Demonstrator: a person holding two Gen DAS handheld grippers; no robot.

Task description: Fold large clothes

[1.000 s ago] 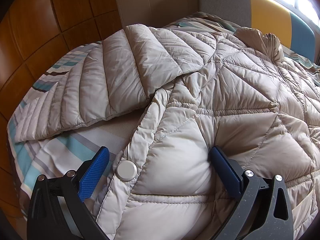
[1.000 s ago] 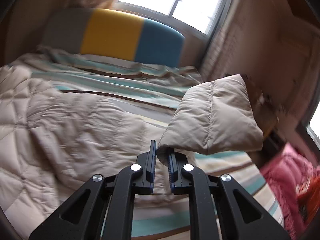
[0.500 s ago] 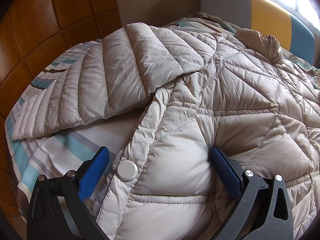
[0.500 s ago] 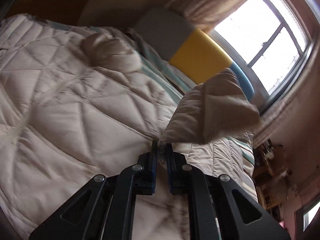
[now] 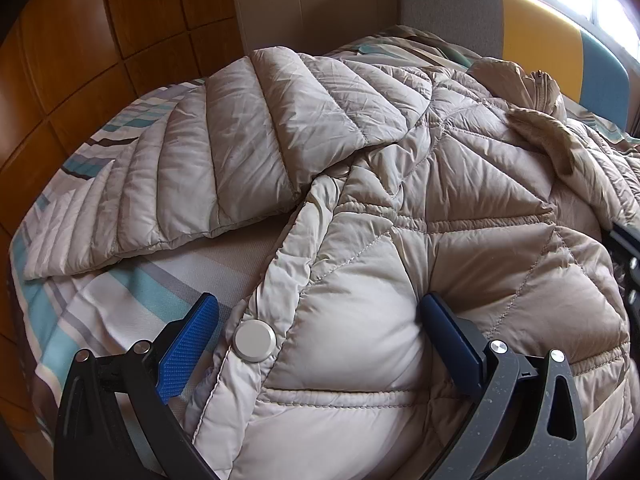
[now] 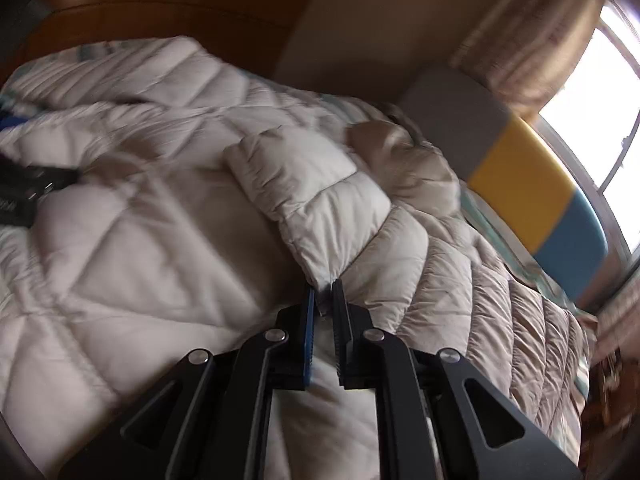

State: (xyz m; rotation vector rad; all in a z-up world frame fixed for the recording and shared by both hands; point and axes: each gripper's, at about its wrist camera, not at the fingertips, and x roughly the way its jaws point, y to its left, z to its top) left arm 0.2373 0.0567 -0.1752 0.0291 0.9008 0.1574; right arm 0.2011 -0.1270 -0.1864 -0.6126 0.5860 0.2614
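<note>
A beige quilted down jacket (image 5: 460, 208) lies spread on the bed, front up, with a silver snap button (image 5: 255, 340) on its edge. My left gripper (image 5: 316, 300) is open and straddles that front edge low on the jacket, blue pads wide apart, puffy fabric bulging between them. One sleeve (image 5: 240, 140) lies out to the left on the sheet. My right gripper (image 6: 323, 292) is shut on the cuff of the other sleeve (image 6: 312, 192), which lies folded over the jacket's body. This view is motion-blurred.
A striped blue and white bedsheet (image 5: 120, 300) covers the bed. The jacket's fur-trimmed hood (image 5: 540, 128) lies near the grey, yellow and blue headboard (image 5: 540, 32). Wooden wall panels (image 5: 100, 40) run along the left side. A bright window (image 6: 600, 80) is beyond the headboard.
My right gripper has swung the sleeve from the bed's open side across onto the jacket's body, rolling as it went. Its black frame now shows at the left wrist view's right edge. The left gripper stayed put.
</note>
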